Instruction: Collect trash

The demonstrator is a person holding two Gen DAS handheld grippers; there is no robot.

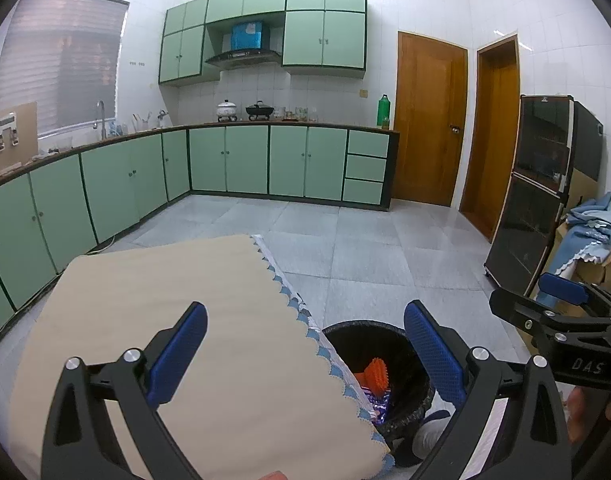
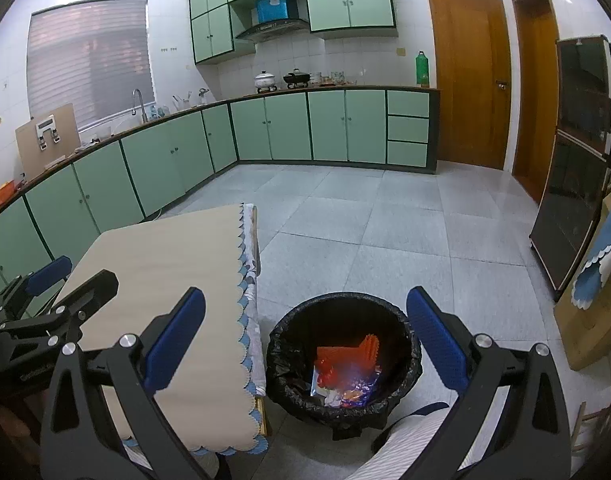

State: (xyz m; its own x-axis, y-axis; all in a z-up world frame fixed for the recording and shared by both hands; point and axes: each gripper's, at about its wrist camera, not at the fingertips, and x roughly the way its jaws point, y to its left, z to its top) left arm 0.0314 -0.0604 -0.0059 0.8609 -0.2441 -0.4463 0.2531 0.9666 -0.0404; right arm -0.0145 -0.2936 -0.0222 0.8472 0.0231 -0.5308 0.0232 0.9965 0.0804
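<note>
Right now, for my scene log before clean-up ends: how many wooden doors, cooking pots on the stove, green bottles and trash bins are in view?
wooden doors: 2
cooking pots: 2
green bottle: 1
trash bin: 1
Total: 6

Orange, possibly foil trash (image 2: 347, 368) in black-lined bin (image 2: 283, 344)

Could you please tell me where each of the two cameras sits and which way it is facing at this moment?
Left wrist: rides the open left gripper, above the cloth-covered table, facing the green cabinets; the right gripper and fingers show at right.
Right wrist: rides the open right gripper, above the black bin of wrappers; the left gripper shows at left.
Shared: table, bin, cabinets, wooden door.
</note>
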